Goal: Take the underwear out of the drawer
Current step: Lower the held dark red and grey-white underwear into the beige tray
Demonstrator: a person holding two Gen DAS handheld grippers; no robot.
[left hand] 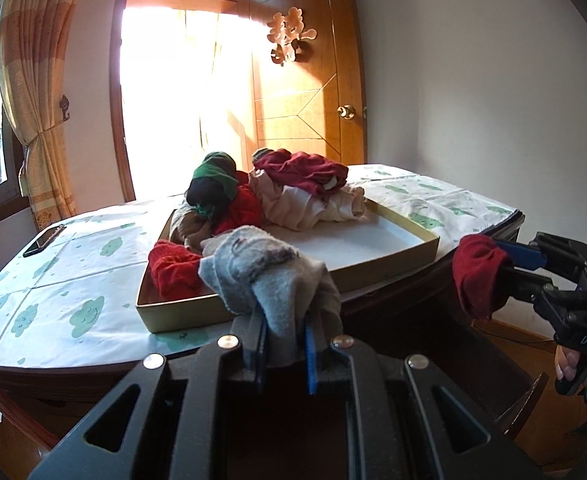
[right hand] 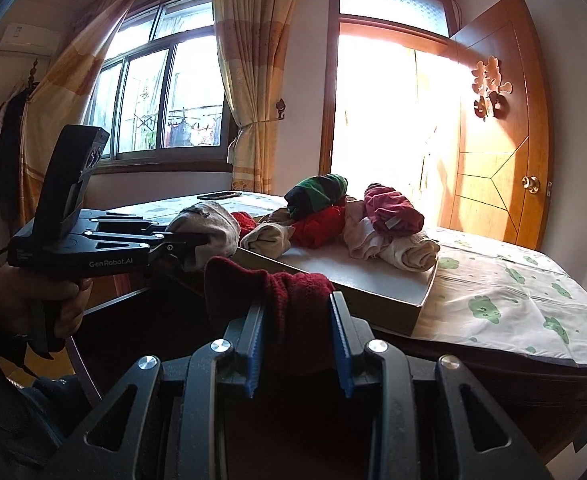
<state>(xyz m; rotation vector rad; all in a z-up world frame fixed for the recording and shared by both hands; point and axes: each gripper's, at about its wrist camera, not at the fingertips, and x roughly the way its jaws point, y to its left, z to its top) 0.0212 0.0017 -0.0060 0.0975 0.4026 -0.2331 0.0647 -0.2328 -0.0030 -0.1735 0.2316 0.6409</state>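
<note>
**Both grippers clamped on garments**

Plainly, the left gripper (left hand: 283, 316) pinches a grey garment (left hand: 271, 276), the right gripper (right hand: 297, 332) a dark red garment (right hand: 289, 300), before the shallow box (left hand: 393, 258) of rolled underwear (left hand: 293, 192). No drawer is identifiable; glare whitens the doorway (right hand: 377, 120).

Strong daylight enters through the open doorway (left hand: 181, 92) ahead of both grippers; glare there blows out to white and washes over the wooden door (left hand: 305, 80) beside it. Window (right hand: 161, 96) gives softer light. Near field under each camera is dim, gripper bodies almost black. Clothes pile (right hand: 353, 220) backlit, shadowed on the near side. Heavy fisheye bending, dark vignette at corners. Focus reasonably sharp, slight softness at edges
</note>
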